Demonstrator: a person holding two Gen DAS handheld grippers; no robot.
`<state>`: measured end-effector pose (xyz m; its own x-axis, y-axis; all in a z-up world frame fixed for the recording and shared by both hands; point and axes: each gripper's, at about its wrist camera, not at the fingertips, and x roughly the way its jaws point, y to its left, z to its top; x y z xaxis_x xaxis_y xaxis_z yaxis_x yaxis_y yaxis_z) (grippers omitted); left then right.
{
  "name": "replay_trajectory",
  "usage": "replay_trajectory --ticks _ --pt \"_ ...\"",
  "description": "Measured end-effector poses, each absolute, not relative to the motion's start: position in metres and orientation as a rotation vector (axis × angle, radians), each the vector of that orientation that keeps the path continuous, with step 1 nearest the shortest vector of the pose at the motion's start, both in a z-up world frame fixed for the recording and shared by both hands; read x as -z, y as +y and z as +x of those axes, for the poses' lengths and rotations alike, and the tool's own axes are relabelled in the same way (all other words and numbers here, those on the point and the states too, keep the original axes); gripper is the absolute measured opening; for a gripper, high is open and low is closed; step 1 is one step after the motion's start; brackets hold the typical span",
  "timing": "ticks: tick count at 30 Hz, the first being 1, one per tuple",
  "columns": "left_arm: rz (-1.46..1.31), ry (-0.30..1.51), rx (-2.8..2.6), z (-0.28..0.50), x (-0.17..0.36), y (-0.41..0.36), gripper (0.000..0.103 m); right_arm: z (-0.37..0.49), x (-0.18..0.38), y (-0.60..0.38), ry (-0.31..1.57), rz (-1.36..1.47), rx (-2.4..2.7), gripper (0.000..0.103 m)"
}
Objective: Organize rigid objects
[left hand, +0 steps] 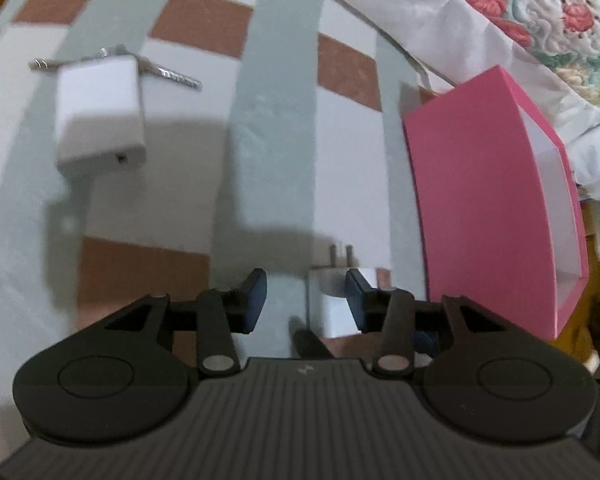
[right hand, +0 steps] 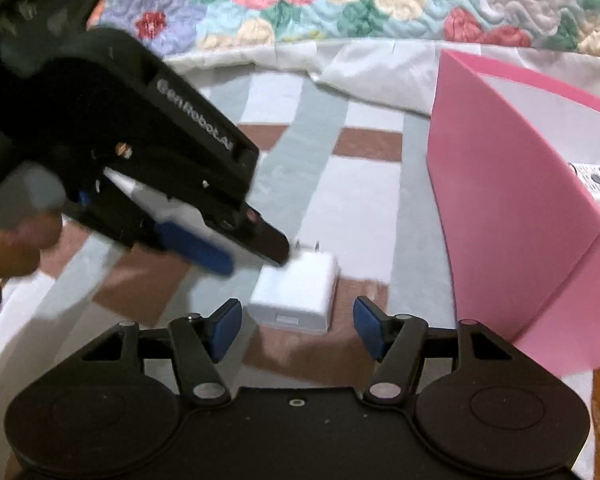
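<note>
A white two-pin charger [left hand: 334,300] lies on the striped cloth just ahead of my open left gripper [left hand: 306,300], nearer its right finger. It also shows in the right wrist view [right hand: 296,292], ahead of my open right gripper [right hand: 297,326], with the left gripper [right hand: 256,254] over its far left corner. A second white charger block [left hand: 100,114] lies at the upper left with metal keys [left hand: 172,74] behind it. A pink box [left hand: 488,196] stands open to the right; in the right wrist view it [right hand: 504,204] holds a white remote [right hand: 598,180].
The striped brown, grey and white cloth [left hand: 268,140] covers the surface. A floral quilt [right hand: 340,4] with a white border lies along the far side. A hand [right hand: 8,248] holds the left gripper at the left edge.
</note>
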<state>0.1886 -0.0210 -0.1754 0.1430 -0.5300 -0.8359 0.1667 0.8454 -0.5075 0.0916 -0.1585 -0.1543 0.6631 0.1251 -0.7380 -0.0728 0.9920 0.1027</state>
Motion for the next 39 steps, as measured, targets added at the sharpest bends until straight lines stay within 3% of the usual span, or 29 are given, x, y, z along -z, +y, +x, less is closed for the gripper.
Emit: replay_trajectory --ticks 1,3,4,12,27,34,39 --pt "-0.324 1.334 0.514 0.187 0.175 -0.021 0.041 0.091 0.155 -0.157 0.839 0.052 -0.112 0.064" --pt "-0.342 1.347 0.549 0.182 0.175 -0.025 0.028 0.088 0.155 -0.156 0.827 0.029 -0.129 0.056" --pt "-0.376 1.363 0.56 0.18 0.178 -0.027 0.03 0.087 0.155 -0.156 0.822 0.021 -0.135 0.052" --pt "-0.236 1.221 0.547 0.149 0.16 -0.043 0.029 0.073 0.154 -0.155 0.784 -0.069 -0.182 0.052" --pt "-0.15 0.967 0.618 0.093 0.07 -0.038 0.029 0.026 0.078 -0.156 0.598 -0.135 -0.2 0.052" --pt "-0.133 0.958 0.654 0.083 0.024 -0.057 0.028 0.016 0.036 -0.186 0.568 -0.085 -0.224 0.052" --pt "0.058 0.959 0.71 0.077 0.004 -0.11 0.029 0.017 0.023 -0.227 0.597 0.011 -0.207 0.052"
